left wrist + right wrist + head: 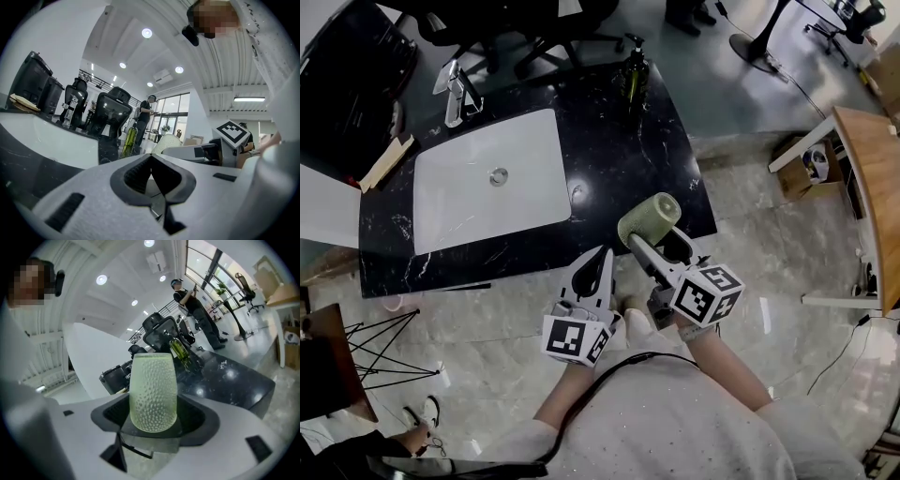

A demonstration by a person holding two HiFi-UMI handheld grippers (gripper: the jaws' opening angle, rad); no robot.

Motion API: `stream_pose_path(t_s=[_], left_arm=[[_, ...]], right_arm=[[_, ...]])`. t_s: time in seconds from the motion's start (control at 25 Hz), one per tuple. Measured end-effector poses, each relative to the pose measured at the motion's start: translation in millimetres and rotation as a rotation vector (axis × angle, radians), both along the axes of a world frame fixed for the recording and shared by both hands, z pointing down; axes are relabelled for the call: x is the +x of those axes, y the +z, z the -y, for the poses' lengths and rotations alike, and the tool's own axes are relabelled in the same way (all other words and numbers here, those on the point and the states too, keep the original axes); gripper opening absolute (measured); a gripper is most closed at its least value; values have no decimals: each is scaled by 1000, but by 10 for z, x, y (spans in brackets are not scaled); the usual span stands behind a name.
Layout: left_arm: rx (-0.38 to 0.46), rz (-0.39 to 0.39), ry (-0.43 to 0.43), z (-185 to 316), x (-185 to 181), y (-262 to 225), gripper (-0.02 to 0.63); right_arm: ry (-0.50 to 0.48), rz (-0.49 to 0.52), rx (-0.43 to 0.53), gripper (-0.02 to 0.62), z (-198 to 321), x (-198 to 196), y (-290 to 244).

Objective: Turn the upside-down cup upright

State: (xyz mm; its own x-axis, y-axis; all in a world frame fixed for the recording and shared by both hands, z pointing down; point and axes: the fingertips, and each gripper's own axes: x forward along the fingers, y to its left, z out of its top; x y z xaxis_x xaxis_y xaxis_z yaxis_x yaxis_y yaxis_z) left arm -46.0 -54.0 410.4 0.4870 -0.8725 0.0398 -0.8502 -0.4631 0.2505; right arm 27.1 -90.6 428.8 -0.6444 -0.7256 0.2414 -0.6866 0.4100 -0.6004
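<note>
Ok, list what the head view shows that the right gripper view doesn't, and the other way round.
Only the head view: the left tool with its jaws together, the marker cubes on both tools, and the drain in the white basin. Only the right gripper view: a standing person and the ceiling lights. Both: the green cup clamped in the right tool, the black countertop and the green bottle.

Pale-green dimpled cup (649, 219), seemingly tilted, aloft
</note>
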Motion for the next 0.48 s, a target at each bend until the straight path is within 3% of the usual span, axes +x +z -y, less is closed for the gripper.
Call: stream_pose_path(t_s=[0.48], left_arm=[[10,16,-27,12,-69,-66,7]], right_arm=[[-5,391,-203,314,-25,-60,-4]])
